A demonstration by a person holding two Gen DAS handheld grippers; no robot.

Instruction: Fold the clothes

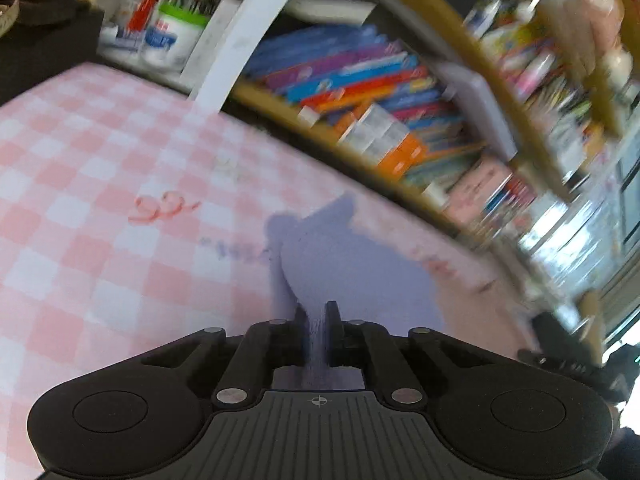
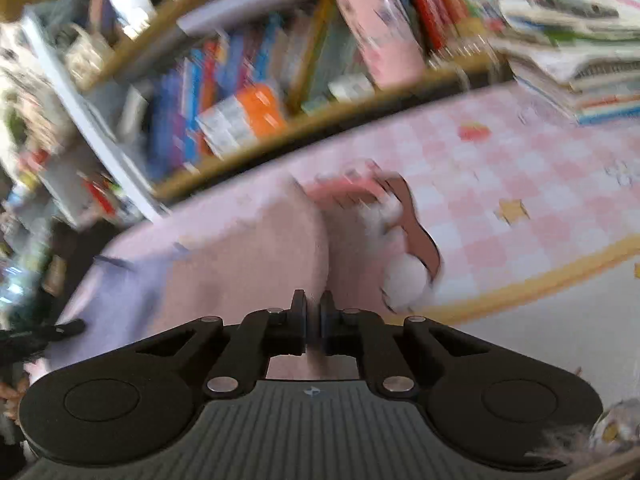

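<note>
A small garment, lilac on one part (image 1: 352, 260) and pale pink with a cartoon print on the other (image 2: 256, 264), is held up over a pink checked table cover (image 1: 80, 168). My left gripper (image 1: 318, 316) is shut on a bunched lilac edge of the garment. My right gripper (image 2: 313, 308) is shut on the pink part, which hangs ahead of it with the print (image 2: 384, 216) to the right. The left gripper's tip shows at the far left of the right wrist view (image 2: 68, 326). Both views are motion-blurred.
A wooden bookshelf (image 1: 360, 128) packed with colourful books runs behind the table. A white tub of pens (image 1: 172, 36) stands at the back left. A stack of books (image 2: 580, 72) sits on the table at the right. The checked cover (image 2: 540, 184) has a yellow border.
</note>
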